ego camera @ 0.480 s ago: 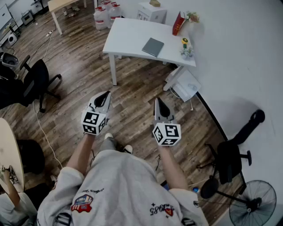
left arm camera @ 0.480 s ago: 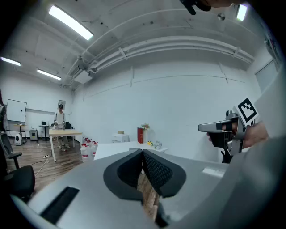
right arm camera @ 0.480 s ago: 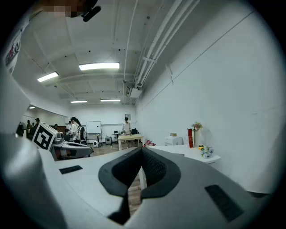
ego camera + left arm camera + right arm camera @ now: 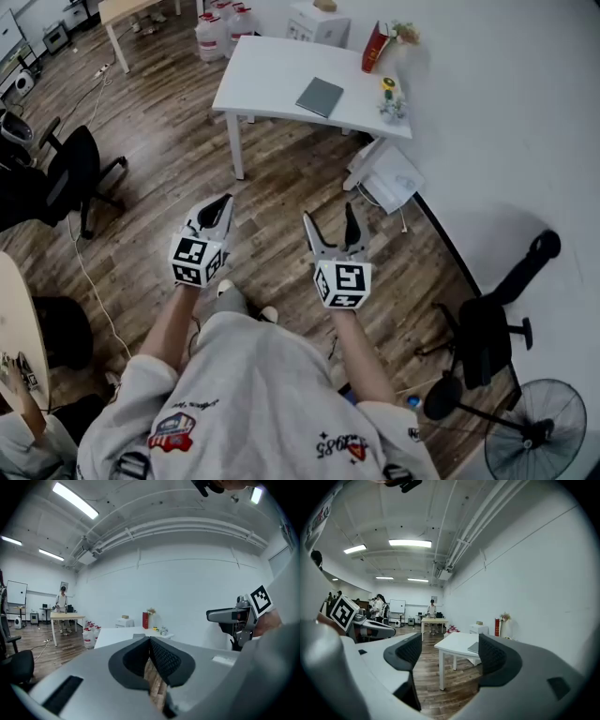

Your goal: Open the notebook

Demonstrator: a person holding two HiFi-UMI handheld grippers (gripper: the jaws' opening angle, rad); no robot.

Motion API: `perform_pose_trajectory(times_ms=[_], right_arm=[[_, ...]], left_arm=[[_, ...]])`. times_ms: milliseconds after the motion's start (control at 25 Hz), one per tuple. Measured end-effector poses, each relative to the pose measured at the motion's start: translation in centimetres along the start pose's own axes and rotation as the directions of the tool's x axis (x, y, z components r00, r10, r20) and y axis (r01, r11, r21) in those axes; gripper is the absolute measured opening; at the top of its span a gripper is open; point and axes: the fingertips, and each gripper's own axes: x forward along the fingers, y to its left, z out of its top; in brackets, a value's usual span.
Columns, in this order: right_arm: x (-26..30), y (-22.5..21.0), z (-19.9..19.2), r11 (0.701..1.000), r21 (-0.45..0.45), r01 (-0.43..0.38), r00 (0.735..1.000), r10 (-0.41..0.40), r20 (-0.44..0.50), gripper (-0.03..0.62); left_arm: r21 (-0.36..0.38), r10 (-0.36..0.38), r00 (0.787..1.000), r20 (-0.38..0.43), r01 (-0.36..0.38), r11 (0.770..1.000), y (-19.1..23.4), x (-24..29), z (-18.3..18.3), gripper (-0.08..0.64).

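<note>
A closed grey notebook [image 4: 320,97] lies on the white table [image 4: 263,67] across the room, well ahead of both grippers. The person holds both grippers out at waist height over the wooden floor. The left gripper [image 4: 221,208] is shut with nothing in it; in the left gripper view its pads [image 4: 150,644] meet. The right gripper [image 4: 330,220] is open and empty. In the right gripper view the table [image 4: 457,644] and the notebook's edge [image 4: 474,648] show between its spread jaws.
A red box [image 4: 376,47], a small vase of flowers [image 4: 391,98] and water jugs [image 4: 223,26] are at or behind the table. Black office chairs [image 4: 80,173] [image 4: 492,328] flank the path, and a fan [image 4: 534,431] stands at lower right. A white wall runs along the right.
The right gripper's jaws have spread apart from shut to open. The left gripper has stayed shut, and both hands have hardly moved.
</note>
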Motion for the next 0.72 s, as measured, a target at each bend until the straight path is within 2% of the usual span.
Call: perform_pose_trajectory(times_ms=[200,360,520,720], right_arm=[[1.3,-0.7,0.2,0.999,-0.046,0.016,1.000,-0.016,-0.012,0.346],[4.2,-1.5,-0.6,0.998,-0.066,0.012,0.999,-0.015,-0.037,0.320],[8.2,-1.6,-0.5,0.997,-0.073,0.014,0.999,-0.017,-0.051,0.307],[14.9,-1.7,-0.1,0.993,-0.113,0.041,0.996,-0.050,-0.078,0.294]], left_arm=[[-0.011,-0.004,1.000,-0.012,0.003,1.000,0.8,1.6,-0.5,0.005],[0.022,-0.030,0.999,-0.037,0.031,0.999,2.0,3.8,-0.8,0.005],[0.020,-0.031,0.999,-0.041,0.032,0.999,5.2,6.8,-1.1,0.005],[0.023,-0.070,0.996,-0.052,0.071,0.997,10.4,12.1,-0.9,0.005]])
